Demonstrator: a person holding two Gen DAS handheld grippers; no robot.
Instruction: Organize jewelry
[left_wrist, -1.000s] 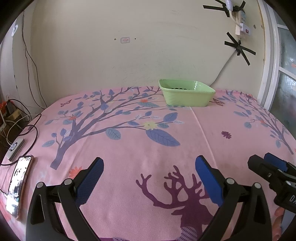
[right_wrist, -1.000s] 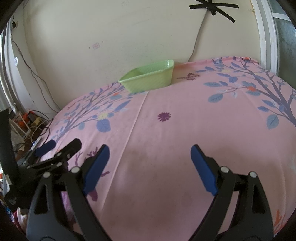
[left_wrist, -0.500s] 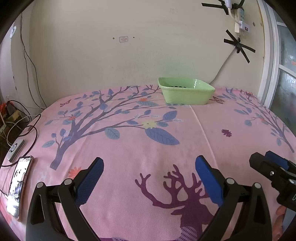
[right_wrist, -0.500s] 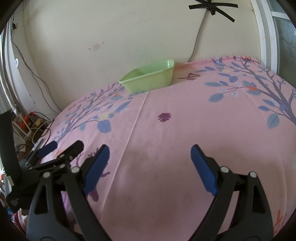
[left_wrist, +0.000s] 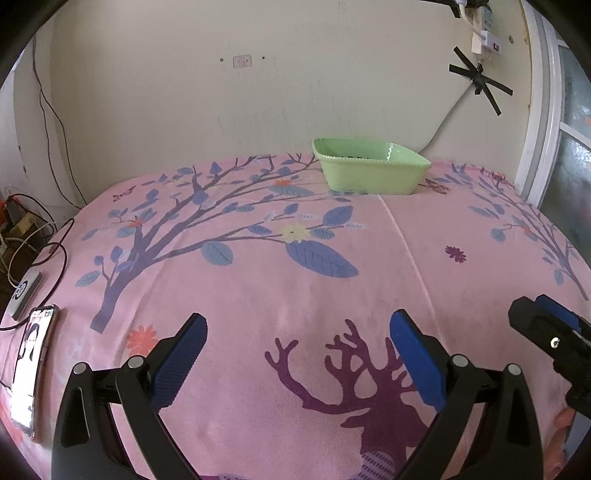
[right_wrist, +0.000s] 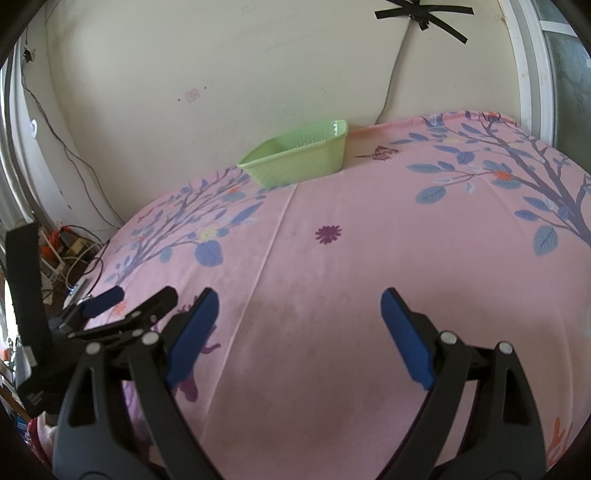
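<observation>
A light green rectangular bin stands at the far edge of the pink tree-print cloth, against the wall; something small and dark lies inside, too small to make out. The right wrist view shows the same bin from its corner. My left gripper hovers open over the near part of the cloth, nothing between its blue pads. My right gripper is open too and holds nothing. Each gripper appears at the edge of the other's view. No loose jewelry shows on the cloth.
A phone with a lit screen lies at the cloth's near left edge, a small grey device with cables beside it. Cables and clutter sit off the left side. A window frame stands at the right.
The left wrist view has tilted very slightly; the bin sits a little lower in it. Both grippers stay open and empty, and the right one has not moved.
</observation>
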